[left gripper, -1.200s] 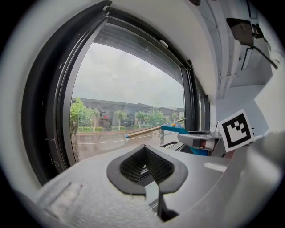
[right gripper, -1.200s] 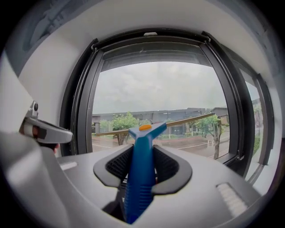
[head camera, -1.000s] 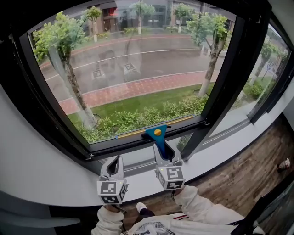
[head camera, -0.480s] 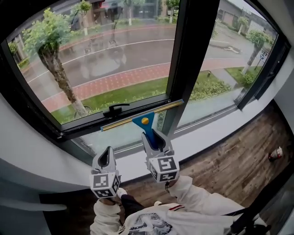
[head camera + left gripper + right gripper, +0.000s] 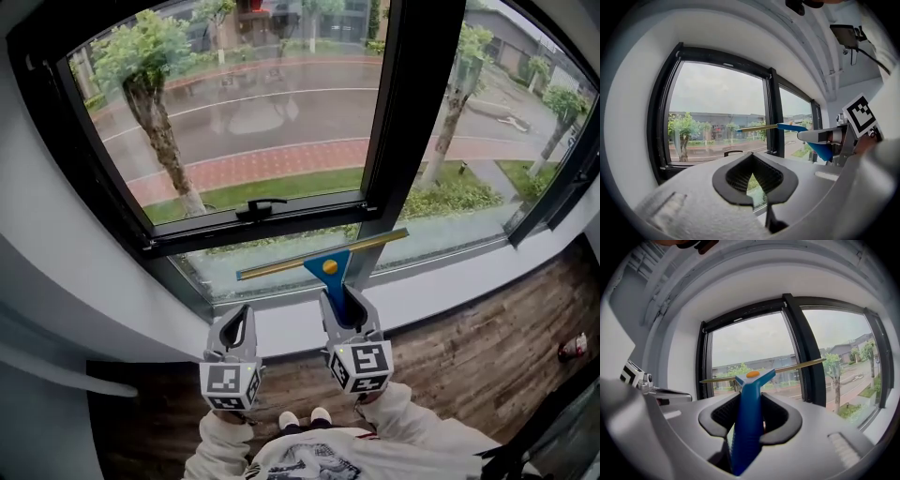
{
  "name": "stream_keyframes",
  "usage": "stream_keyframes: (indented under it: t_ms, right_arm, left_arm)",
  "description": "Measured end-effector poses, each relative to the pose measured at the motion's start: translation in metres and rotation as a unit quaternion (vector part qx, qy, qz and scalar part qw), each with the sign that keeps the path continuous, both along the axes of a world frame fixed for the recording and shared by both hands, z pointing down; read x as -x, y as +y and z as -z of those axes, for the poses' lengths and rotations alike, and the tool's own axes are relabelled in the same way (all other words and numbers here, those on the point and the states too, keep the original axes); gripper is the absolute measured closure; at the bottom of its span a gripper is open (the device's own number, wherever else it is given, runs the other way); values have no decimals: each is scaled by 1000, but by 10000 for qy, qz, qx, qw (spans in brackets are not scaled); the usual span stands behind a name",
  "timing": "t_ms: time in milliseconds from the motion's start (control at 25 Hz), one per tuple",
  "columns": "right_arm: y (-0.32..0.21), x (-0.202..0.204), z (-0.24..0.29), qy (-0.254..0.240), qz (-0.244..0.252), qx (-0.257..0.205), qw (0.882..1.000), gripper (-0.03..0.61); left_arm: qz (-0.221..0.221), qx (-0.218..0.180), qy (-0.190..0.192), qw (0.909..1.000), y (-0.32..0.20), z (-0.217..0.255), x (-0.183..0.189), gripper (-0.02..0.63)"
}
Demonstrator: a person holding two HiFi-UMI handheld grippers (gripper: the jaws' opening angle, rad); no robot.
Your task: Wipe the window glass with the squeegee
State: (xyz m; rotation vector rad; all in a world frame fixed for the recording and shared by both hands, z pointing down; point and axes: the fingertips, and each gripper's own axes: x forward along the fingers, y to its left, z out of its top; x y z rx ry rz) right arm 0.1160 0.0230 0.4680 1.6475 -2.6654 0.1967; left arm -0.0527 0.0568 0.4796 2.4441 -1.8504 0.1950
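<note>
Head view: two grippers; right gripper (image 5: 343,307) clamps the one squeegee (image 5: 323,265), left gripper (image 5: 236,326) closed on nothing

Flat, grey daylight from an overcast sky pours through the window glass (image 5: 262,131), so the street outside reads bright while the black frame (image 5: 412,112), the wall beneath it and the floor (image 5: 469,352) sit much dimmer, with no hard shadows anywhere. The pane carries faint pale reflections (ghostly shapes floating over the road in the head view). All three views are fisheye, with straight lines bowing and corners falling to black, and close to the lens the left gripper (image 5: 751,159), the right gripper (image 5: 749,397) and the squeegee (image 5: 751,380) look soft.
</note>
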Motion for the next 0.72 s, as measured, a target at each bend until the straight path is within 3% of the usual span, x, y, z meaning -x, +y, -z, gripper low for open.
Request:
stream_keyframes:
  t_ms: [720]
  right_arm:
    - [50, 24, 13, 12, -37, -41, 10000, 440]
  left_arm:
    - [-59, -69, 12, 10000, 47, 5, 26, 614]
